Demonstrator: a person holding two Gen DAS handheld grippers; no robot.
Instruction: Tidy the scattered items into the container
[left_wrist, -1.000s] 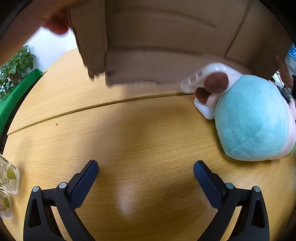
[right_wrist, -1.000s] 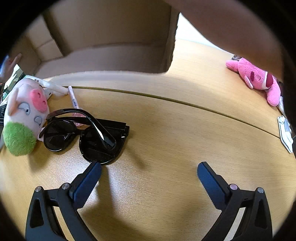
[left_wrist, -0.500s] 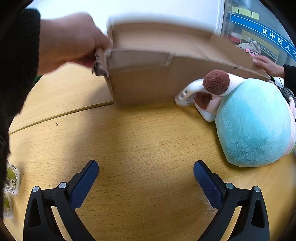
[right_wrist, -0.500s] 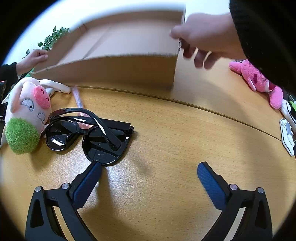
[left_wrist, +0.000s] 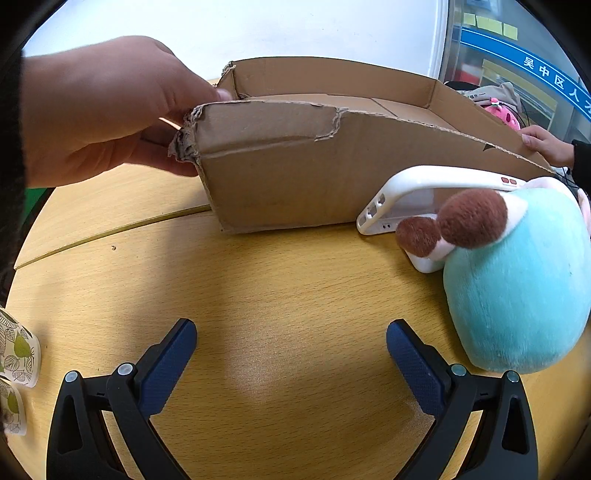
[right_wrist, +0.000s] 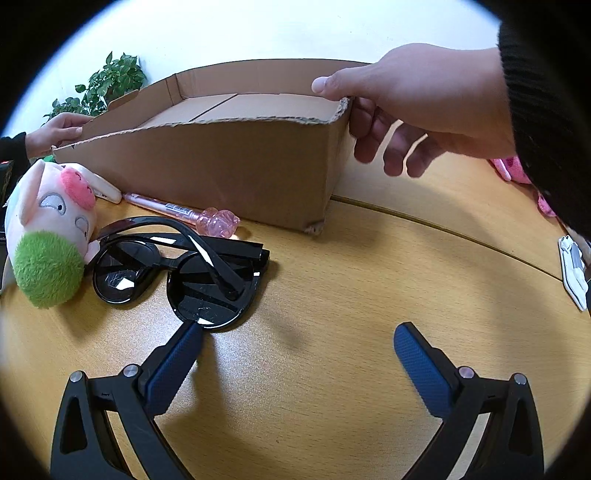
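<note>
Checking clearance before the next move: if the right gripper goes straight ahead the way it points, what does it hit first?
Probably the cardboard box. The right gripper is open over bare table, with the sunglasses just left of its line, near the left fingertip. Depth is unclear, so that fingertip might clip the sunglasses first.

Ahead of both my tongs stands the cardboard box (left_wrist: 295, 173) on the table (left_wrist: 280, 295), a bare hand (left_wrist: 99, 110) at each far corner. Before my left tongs (left_wrist: 291, 339), to the right, the plush toy (left_wrist: 517, 288) lies against a phone case (left_wrist: 417, 184) leaning on the box. Just beyond my right tongs' (right_wrist: 299, 350) left finger lie the sunglasses (right_wrist: 177, 266), the pen (right_wrist: 184, 214) behind them along the box, a plush pig (right_wrist: 48, 229) to their left.
</note>
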